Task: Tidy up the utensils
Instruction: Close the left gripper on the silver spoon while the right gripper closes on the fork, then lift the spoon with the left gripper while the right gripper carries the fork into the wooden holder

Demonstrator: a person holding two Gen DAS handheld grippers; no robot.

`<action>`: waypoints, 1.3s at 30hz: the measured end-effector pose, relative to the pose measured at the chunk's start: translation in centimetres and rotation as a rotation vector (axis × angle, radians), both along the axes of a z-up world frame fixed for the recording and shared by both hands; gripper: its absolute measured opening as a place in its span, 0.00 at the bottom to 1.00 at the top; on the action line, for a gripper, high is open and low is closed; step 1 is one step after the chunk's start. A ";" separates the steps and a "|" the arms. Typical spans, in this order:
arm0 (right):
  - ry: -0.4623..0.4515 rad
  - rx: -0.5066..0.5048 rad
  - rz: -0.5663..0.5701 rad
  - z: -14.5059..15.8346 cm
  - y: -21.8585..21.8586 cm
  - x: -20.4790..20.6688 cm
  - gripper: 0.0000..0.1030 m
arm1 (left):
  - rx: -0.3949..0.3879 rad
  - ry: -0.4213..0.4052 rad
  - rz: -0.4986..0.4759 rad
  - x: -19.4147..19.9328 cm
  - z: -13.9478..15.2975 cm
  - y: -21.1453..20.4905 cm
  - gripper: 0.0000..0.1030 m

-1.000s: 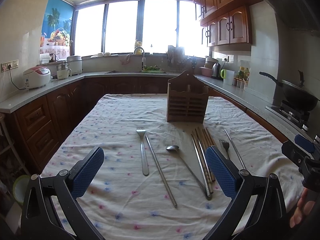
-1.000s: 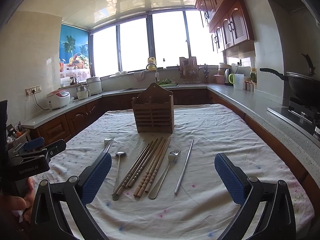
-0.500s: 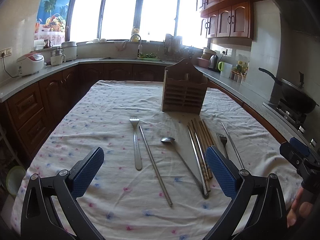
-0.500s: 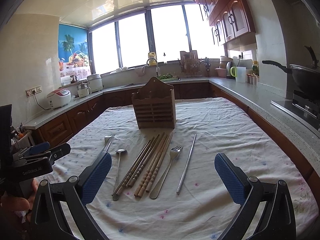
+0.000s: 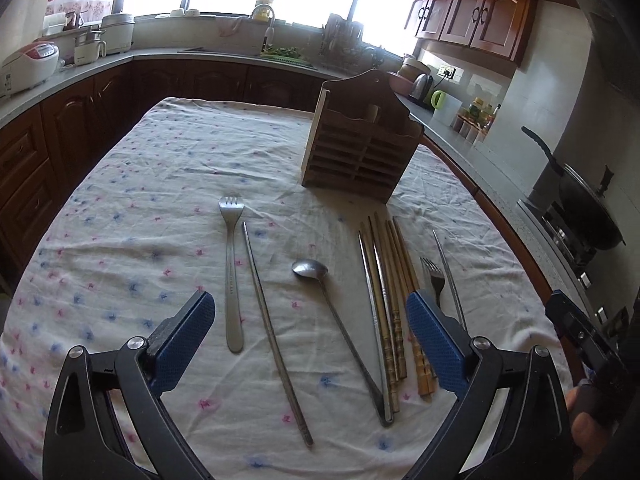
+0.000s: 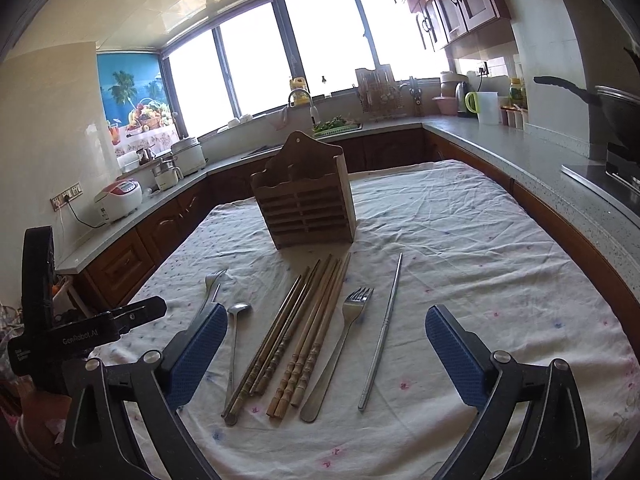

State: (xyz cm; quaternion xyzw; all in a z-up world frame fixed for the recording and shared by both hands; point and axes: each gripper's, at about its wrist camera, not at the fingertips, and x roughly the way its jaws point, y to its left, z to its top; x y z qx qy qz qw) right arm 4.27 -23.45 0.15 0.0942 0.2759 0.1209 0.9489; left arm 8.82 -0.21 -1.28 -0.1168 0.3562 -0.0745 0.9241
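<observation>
A wooden utensil holder (image 5: pixel 360 152) (image 6: pixel 306 204) stands upright mid-table on a flowered cloth (image 5: pixel 132 208). In front of it lie a fork (image 5: pixel 231 276), a single metal chopstick (image 5: pixel 276 336), a spoon (image 5: pixel 320 284) (image 6: pixel 236 332), a bundle of wooden and metal chopsticks (image 5: pixel 386 300) (image 6: pixel 300 332), a second fork (image 6: pixel 346 336) and another metal chopstick (image 6: pixel 384 328). My left gripper (image 5: pixel 310 340) is open and empty, above the left fork, chopstick and spoon. My right gripper (image 6: pixel 326 356) is open and empty, above the chopstick bundle and right fork.
Dark wood cabinets with grey counters run around the table. A rice cooker (image 6: pixel 120 200) and pots stand on the left counter, a sink (image 5: pixel 276 52) at the back, and a wok (image 5: pixel 584 208) on the stove at the right.
Both grippers have tilted down and moved closer to the utensils on the cloth. The utensils and holder have not moved. Both stay open.
</observation>
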 end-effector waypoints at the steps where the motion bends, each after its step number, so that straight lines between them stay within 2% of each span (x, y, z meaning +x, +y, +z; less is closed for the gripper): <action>1: 0.016 0.006 0.003 -0.1 0.0 0.6 0.90 | -0.002 0.015 -0.007 0.5 -0.1 -0.1 0.92; 6: 0.120 0.025 0.022 -1.6 -0.1 3.9 0.74 | -0.002 0.082 -0.035 2.7 -1.1 -1.0 0.85; 12: 0.244 0.052 0.048 -3.8 0.0 7.6 0.58 | -0.008 0.183 -0.071 5.3 -3.0 -1.8 0.67; 15: 0.306 0.059 0.063 -5.0 0.1 9.3 0.54 | -0.014 0.233 -0.096 6.4 -4.1 -2.4 0.53; 18: 0.371 0.055 0.076 -6.5 0.2 10.9 0.51 | -0.015 0.276 -0.123 7.4 -5.0 -3.0 0.33; 20: 0.402 0.058 0.078 -7.4 0.2 11.7 0.46 | -0.023 0.299 -0.142 7.9 -5.5 -3.4 0.23; 21: 0.415 0.062 0.083 -7.7 0.2 12.1 0.44 | -0.020 0.306 -0.149 8.1 -5.7 -3.6 0.21; 24: 0.408 0.055 0.090 -7.9 0.2 12.7 0.35 | -0.007 0.305 -0.160 8.5 -6.0 -4.0 0.15; 26: 0.414 0.067 0.096 -8.0 0.0 13.0 0.21 | 0.003 0.301 -0.165 8.8 -6.1 -4.1 0.08; 27: 0.415 0.085 0.102 -8.1 -0.1 13.1 0.19 | -0.003 0.296 -0.168 8.9 -6.1 -4.0 0.08; 29: 0.410 0.103 0.107 -7.9 -0.4 12.8 0.05 | -0.009 0.290 -0.172 8.9 -6.2 -3.8 0.07; 34: 0.361 0.131 0.134 -6.4 -0.4 11.8 0.03 | -0.040 0.272 -0.167 8.7 -6.0 -3.1 0.03; 39: 0.318 0.140 0.137 -4.5 -0.4 10.9 0.03 | -0.060 0.215 -0.167 7.8 -4.2 -2.4 0.02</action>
